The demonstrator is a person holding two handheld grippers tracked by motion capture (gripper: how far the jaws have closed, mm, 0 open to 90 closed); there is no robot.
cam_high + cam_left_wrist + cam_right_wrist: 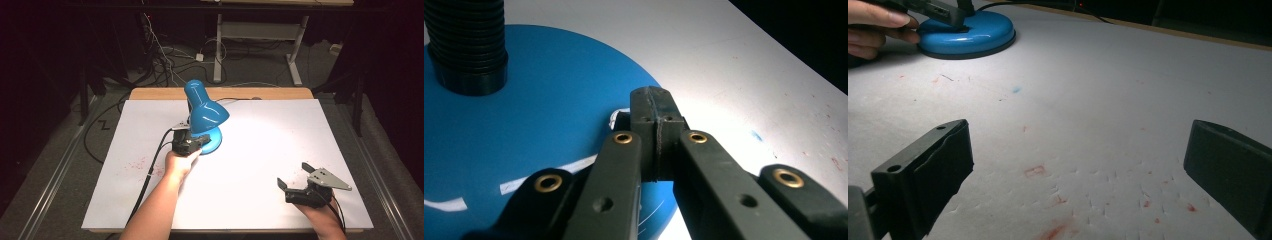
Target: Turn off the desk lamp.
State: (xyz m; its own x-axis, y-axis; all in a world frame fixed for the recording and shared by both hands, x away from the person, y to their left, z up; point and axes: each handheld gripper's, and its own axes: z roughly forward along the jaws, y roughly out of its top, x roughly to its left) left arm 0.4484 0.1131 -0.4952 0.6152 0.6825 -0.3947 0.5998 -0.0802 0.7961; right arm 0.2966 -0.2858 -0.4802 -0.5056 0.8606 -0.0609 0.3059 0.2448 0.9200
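Note:
A blue desk lamp stands at the back middle of the white table, its shade (206, 112) tilted toward the right and its round base (214, 141) (549, 95) (968, 32) flat on the sheet. A black ribbed neck (466, 45) rises from the base. My left gripper (202, 141) (656, 107) is shut, jaws pressed together, with the tips resting on the near edge of the base beside a small white mark. My right gripper (294, 174) (1078, 145) stands open over bare table at the front right, far from the lamp, nothing between its jaws.
Bright light falls on the white sheet (270, 135) to the right of the lamp. Red specks (1053, 230) stain the sheet near the right gripper and at the left (137, 164). A black cable (147, 180) trails from the left gripper. A wooden edge (150, 93) borders the back.

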